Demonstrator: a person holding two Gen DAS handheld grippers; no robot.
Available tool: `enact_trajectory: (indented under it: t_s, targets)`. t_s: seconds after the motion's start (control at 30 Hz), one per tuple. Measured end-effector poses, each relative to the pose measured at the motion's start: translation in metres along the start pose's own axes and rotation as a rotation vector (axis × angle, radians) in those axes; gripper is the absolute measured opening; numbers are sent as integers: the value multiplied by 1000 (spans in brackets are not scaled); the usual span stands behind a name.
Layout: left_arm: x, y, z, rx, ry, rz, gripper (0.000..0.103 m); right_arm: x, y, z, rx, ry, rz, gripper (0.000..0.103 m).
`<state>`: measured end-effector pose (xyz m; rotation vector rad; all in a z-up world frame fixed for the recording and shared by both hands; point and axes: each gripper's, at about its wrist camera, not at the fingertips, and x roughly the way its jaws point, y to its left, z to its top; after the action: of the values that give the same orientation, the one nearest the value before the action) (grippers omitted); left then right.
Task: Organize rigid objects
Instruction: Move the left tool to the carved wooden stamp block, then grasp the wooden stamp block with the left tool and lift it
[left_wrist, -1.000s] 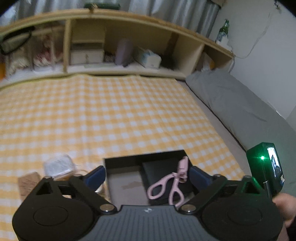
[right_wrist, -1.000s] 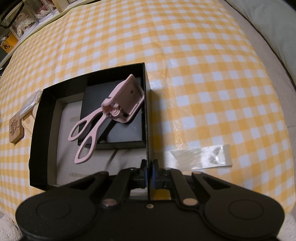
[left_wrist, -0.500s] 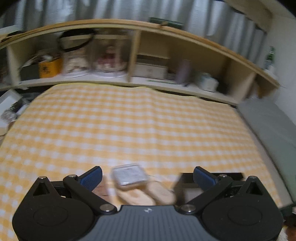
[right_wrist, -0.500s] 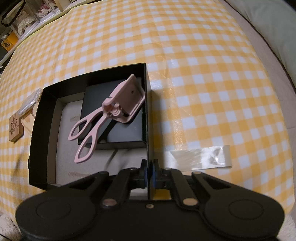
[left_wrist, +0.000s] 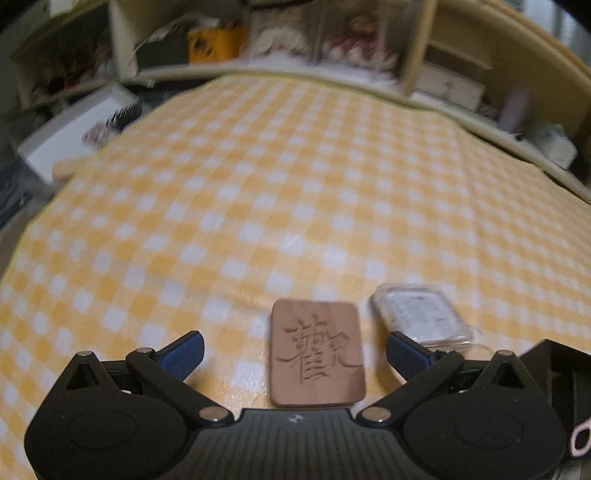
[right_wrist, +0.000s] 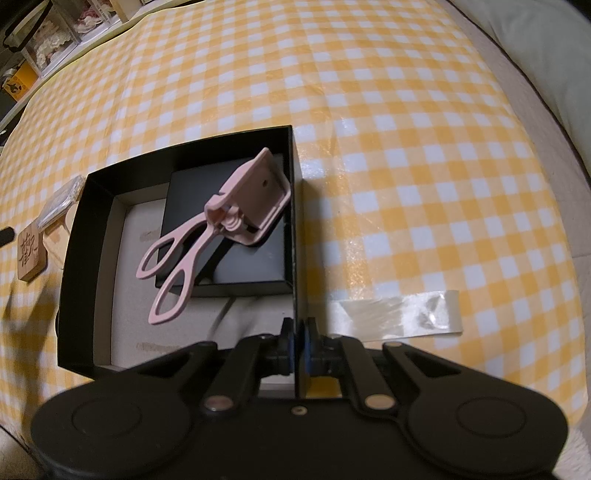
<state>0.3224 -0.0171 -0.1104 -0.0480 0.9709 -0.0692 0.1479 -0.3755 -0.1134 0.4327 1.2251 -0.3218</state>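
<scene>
Left wrist view: you are holding the left tool (left_wrist: 293, 349) with its blue-padded fingers spread wide apart over the wooden plaque (left_wrist: 317, 352) carved with a character, which is lying flat on the yellow checked table (left_wrist: 295, 192), nothing gripped yet. A clear plastic case (left_wrist: 421, 317) is lying just to its right, toward the black box (left_wrist: 554, 360). In the right wrist view your right tool (right_wrist: 297, 341) is pinching the box's right wall (right_wrist: 293, 229) with its fingers together, steadying it; a pink eyelash curler (right_wrist: 218, 229) is already resting inside on a smaller black box (right_wrist: 240, 236). You are likely going for the plaque next. It is thin and flat, so you are needing to bring the fingers down on either side of its long edges, close on them, and keep clear of the case.
</scene>
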Motion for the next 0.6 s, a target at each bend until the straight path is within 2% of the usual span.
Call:
enact_trajectory:
  t_s: [0.23,0.4,0.6]
  targets:
    - [17,-7,-13,11,28,3,103,0,0,0,1,0,1,5]
    - [21,-9,-14,24,16,35,94,0,0,0,1,0,0,6]
    - [25,-6,-10,-3,21,26,92,0,0,0,0,0,0,5]
